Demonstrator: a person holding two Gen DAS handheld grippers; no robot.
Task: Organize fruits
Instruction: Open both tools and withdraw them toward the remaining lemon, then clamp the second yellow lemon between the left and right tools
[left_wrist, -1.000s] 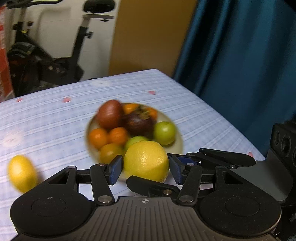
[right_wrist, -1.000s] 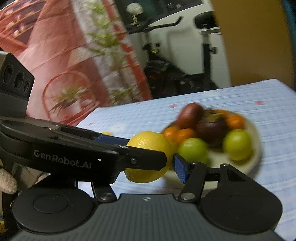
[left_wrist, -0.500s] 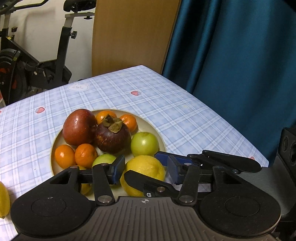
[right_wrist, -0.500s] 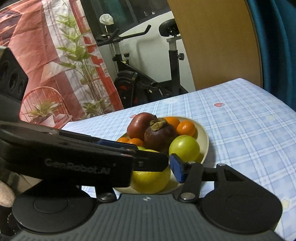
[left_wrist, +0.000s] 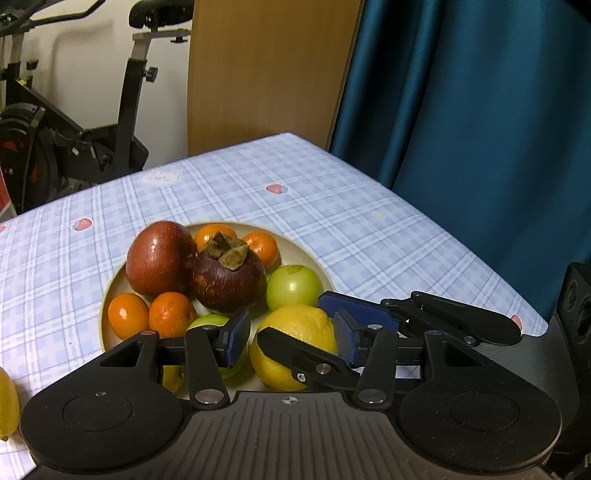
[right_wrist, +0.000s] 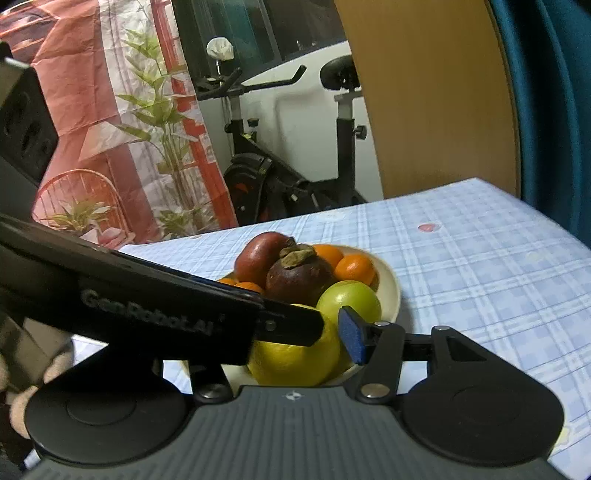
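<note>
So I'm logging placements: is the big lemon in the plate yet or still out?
In. The lemon rests at the plate's near rim beside the green fruit, between both grippers' fingers.
</note>
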